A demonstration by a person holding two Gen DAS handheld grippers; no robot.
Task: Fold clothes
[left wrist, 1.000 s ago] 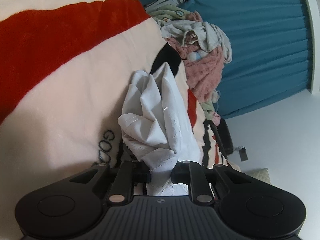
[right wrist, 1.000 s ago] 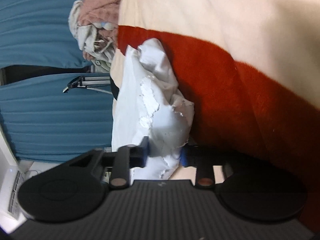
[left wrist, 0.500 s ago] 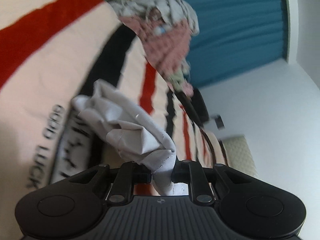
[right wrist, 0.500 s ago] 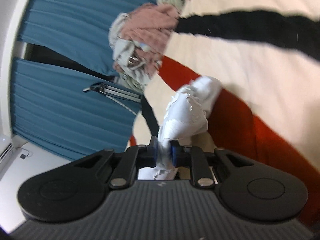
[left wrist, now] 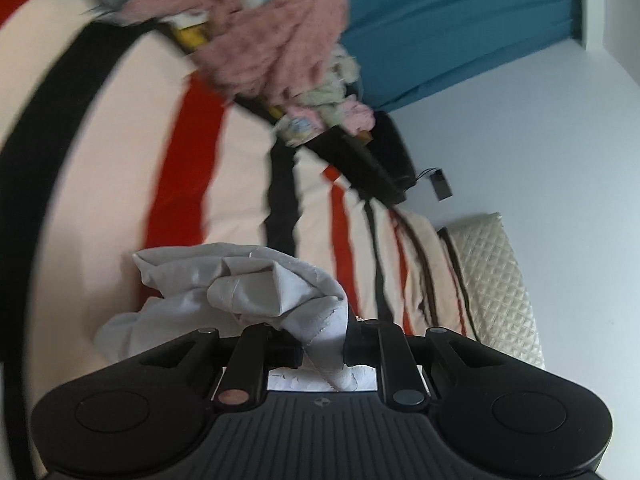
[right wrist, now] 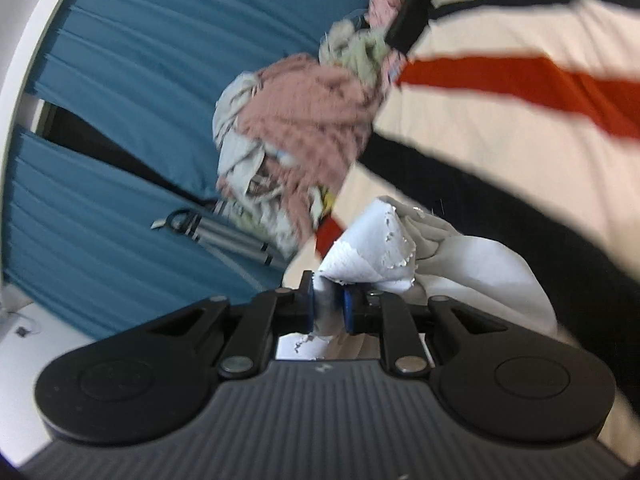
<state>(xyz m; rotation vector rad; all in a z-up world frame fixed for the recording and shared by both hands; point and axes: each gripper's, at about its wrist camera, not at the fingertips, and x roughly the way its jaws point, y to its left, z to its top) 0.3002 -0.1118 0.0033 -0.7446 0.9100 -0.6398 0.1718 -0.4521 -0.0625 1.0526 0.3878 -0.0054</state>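
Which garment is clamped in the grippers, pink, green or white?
The white one, pinched in both grippers; pink and green sit in the far pile.

Clothes pile (left wrist: 276,36) on blanket (left wrist: 132,152), before curtain (left wrist: 460,24).

Colours & patterns, both wrist views

White garment (left wrist: 256,284) reads pale grey-white in the left view, brighter white w/ flaky white print patches in the right view (right wrist: 384,248). Blanket (left wrist: 132,152) on the bed: cream ground w/ red & black stripes, wide and thin. Clothes pile (left wrist: 276,36): mostly dusty pink knit, plus pale green, light grey-white, bit of yellow & baby blue. Curtain (right wrist: 132,80): teal-blue, pleated. Wall (left wrist: 540,120): plain white. Quilted cushion (left wrist: 496,280): cream, diamond-stitch pattern. Left claw (left wrist: 322,350): matte black body, ribbed dark grey base. Right claw (right wrist: 329,312): same black, but w/ blue pads.
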